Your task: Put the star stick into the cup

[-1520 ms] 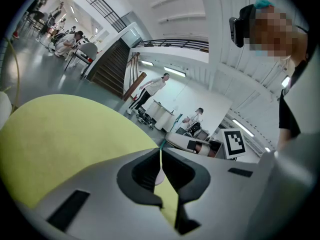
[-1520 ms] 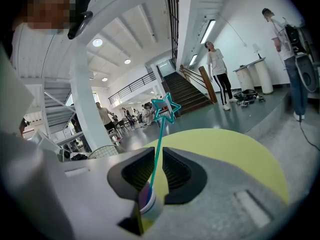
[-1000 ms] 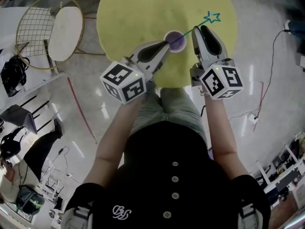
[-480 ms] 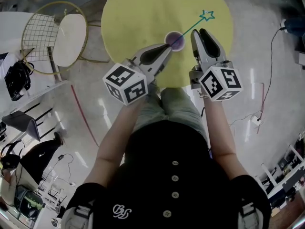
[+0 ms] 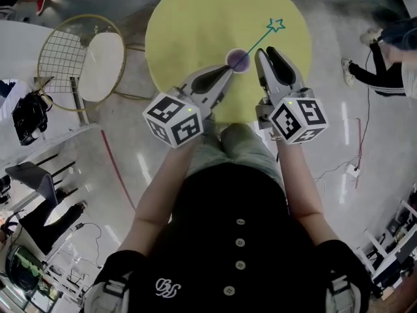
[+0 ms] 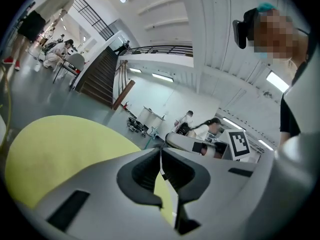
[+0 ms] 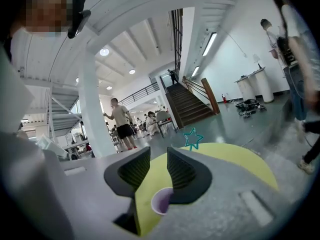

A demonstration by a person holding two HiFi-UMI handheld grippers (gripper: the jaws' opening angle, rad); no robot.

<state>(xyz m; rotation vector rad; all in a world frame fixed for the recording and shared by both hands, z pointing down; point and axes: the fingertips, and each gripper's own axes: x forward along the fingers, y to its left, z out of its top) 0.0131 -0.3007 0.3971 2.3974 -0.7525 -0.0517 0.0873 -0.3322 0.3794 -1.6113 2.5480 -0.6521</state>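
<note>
A small purple cup (image 5: 239, 60) stands near the middle of the round yellow table (image 5: 195, 25). The thin teal star stick (image 5: 262, 38) stands in it and leans up to the right, its outline star (image 5: 276, 25) over the table. My left gripper (image 5: 226, 66) reaches the cup's near-left side, shut on a thin white edge that looks like the cup's rim. My right gripper (image 5: 266, 52) is open just right of the cup with nothing between its fingers. In the right gripper view the cup (image 7: 161, 201) sits below the jaws and the star (image 7: 192, 139) beyond them.
A gold wire chair (image 5: 68, 51) with a white seat (image 5: 102, 57) stands left of the table, beside a white tabletop (image 5: 16, 90). A person's legs (image 5: 371, 74) are at the right edge. Cables (image 5: 355, 165) lie on the floor to the right.
Both grippers stay by the cup and the stick stays in it. The right gripper now sits a little clear of the stick. The view has shifted, and a person's legs have appeared at right.
</note>
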